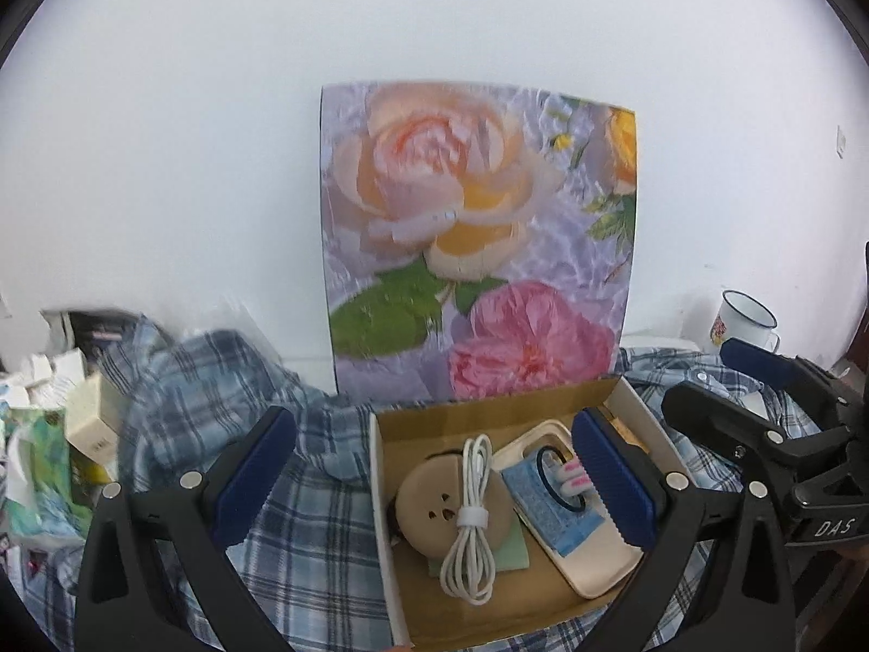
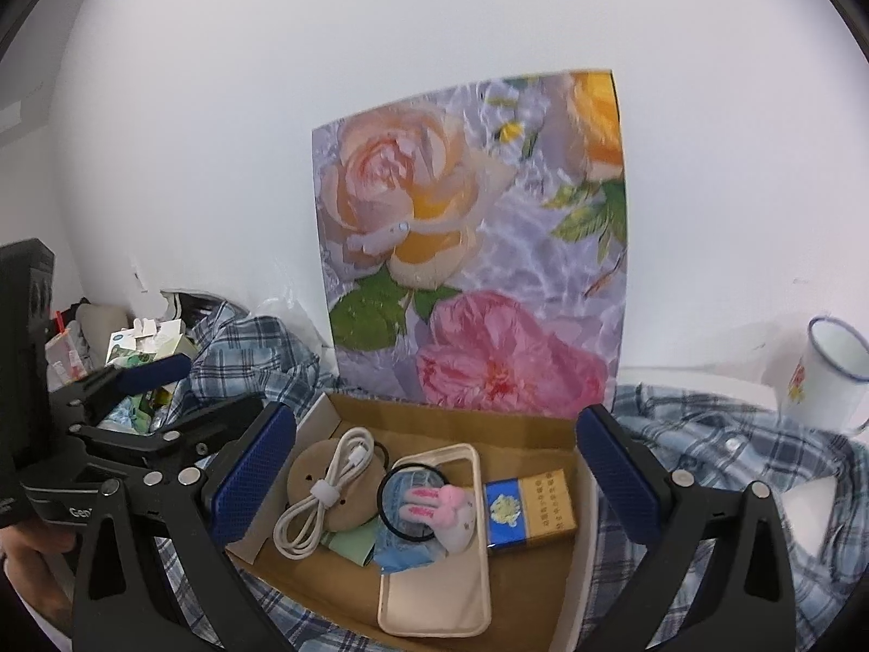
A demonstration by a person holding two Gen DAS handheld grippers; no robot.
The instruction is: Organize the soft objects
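An open cardboard box (image 1: 489, 421) (image 2: 461, 418) lies on a blue plaid shirt (image 1: 304, 516) (image 2: 706, 462). Inside are a round beige plush pad (image 1: 423, 505) (image 2: 347, 511), a coiled white cable (image 1: 470, 511) (image 2: 320, 494) lying on the pad, a cream phone case (image 1: 592, 565) (image 2: 434, 597), and a pink bunny hair tie (image 1: 573, 478) (image 2: 445, 505). A blue-and-gold pack (image 2: 532, 505) lies to the right of the case. My left gripper (image 1: 434, 478) (image 2: 190, 391) hovers open over the box's left side. My right gripper (image 2: 432, 470) (image 1: 722, 380) is open above the box and holds nothing.
A floral picture board (image 1: 478, 239) (image 2: 472, 239) leans on the white wall behind the box. A white enamel mug (image 1: 744, 320) (image 2: 831, 375) stands at the far right. Cartons and packets (image 1: 81, 424) (image 2: 146, 342) are piled at the left.
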